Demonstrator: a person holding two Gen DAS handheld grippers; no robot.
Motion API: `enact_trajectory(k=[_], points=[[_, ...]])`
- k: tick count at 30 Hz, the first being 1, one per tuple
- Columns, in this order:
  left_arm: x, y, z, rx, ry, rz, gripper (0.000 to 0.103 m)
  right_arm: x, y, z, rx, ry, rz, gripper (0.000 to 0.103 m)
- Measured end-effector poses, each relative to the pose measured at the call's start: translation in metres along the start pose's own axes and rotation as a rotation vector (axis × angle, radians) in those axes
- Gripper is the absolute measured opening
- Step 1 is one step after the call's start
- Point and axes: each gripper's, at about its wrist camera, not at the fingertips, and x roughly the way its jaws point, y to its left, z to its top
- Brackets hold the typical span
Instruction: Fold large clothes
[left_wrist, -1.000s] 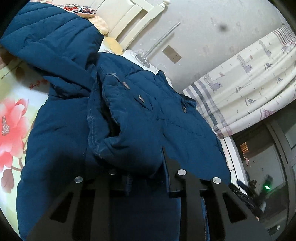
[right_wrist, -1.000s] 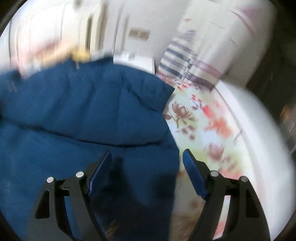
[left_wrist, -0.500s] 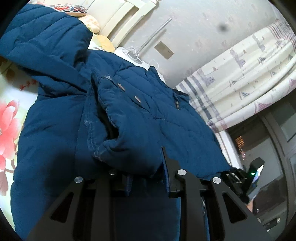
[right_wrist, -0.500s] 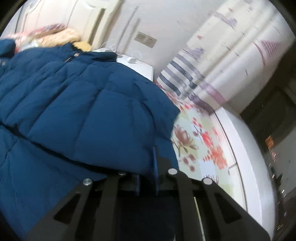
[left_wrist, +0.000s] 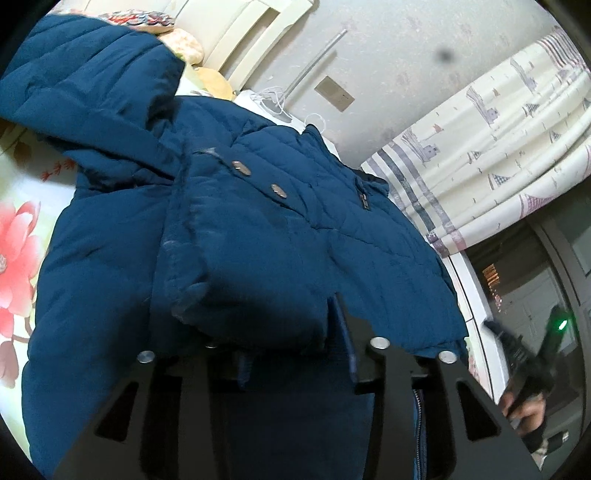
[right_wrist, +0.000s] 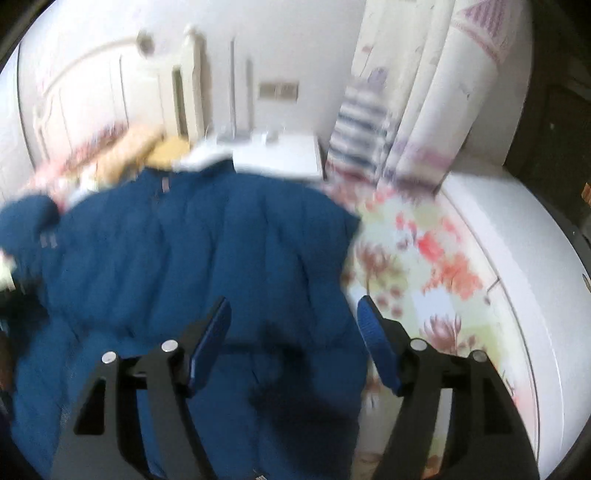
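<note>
A dark blue padded jacket (left_wrist: 258, 229) lies on the floral bed sheet (left_wrist: 18, 236), its lower part folded up over the body and its hood (left_wrist: 85, 85) at the upper left. My left gripper (left_wrist: 293, 354) is low over the near fold. Its jaws are opening, and the puffy fold still bulges between them. My right gripper (right_wrist: 291, 306) hovers over the jacket (right_wrist: 192, 258) near its right edge, with its jaws opening and nothing between the blue pads (right_wrist: 210, 339). In the left wrist view it shows as a black tool (left_wrist: 528, 354) in a hand at the lower right.
Pillows (left_wrist: 184, 44) and a cream headboard (left_wrist: 236, 29) stand beyond the hood. A white nightstand (right_wrist: 277, 155) with cables sits behind the jacket. A patterned curtain (left_wrist: 498, 147) hangs on the right. Bare floral sheet (right_wrist: 424, 266) and the white bed edge (right_wrist: 517, 258) lie right of the jacket.
The right gripper closed on the jacket's right edge, then let go, opened wide and rose. The left jaws have spread apart around the fold. The left hand barely moved.
</note>
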Motion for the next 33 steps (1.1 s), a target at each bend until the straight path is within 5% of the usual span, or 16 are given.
enact_trajectory(k=[3, 5, 9, 13, 16, 19, 20, 23, 28, 30, 33], points=[[0.001, -0.008, -0.001, 0.047, 0.0, 0.022, 0.05, 0.019, 0.026, 0.022, -0.046, -0.04, 0.081, 0.07], [0.0, -0.009, -0.002, 0.056, -0.002, 0.024, 0.053, 0.053, 0.04, 0.034, -0.047, 0.019, 0.109, 0.07], [-0.001, -0.003, -0.001, 0.034, -0.005, 0.001, 0.055, 0.122, 0.042, 0.032, -0.042, 0.169, -0.012, 0.07], [-0.006, -0.003, -0.001, 0.027, -0.035, 0.032, 0.055, 0.13, 0.025, 0.021, 0.053, 0.17, 0.036, 0.071], [-0.038, 0.009, 0.002, -0.048, -0.203, 0.083, 0.058, 0.126, 0.024, 0.02, 0.042, 0.156, 0.024, 0.072], [-0.088, 0.017, 0.0, -0.1, -0.476, 0.149, 0.075, 0.129, 0.02, 0.016, 0.065, 0.145, 0.032, 0.073], [-0.095, 0.017, -0.001, -0.098, -0.502, 0.144, 0.077, 0.131, 0.02, 0.016, 0.06, 0.145, 0.027, 0.073], [-0.088, 0.0, -0.001, 0.011, -0.448, 0.136, 0.077, 0.132, 0.024, 0.016, 0.045, 0.151, 0.013, 0.075], [-0.036, -0.034, 0.002, 0.204, -0.229, 0.114, 0.076, 0.13, 0.027, 0.016, 0.034, 0.158, -0.001, 0.075], [-0.015, -0.036, 0.004, 0.215, -0.135, 0.137, 0.083, 0.118, 0.03, 0.019, 0.039, 0.175, -0.038, 0.075], [0.0, -0.023, 0.008, 0.155, -0.066, 0.127, 0.086, 0.077, 0.048, 0.023, 0.049, 0.063, 0.052, 0.078]])
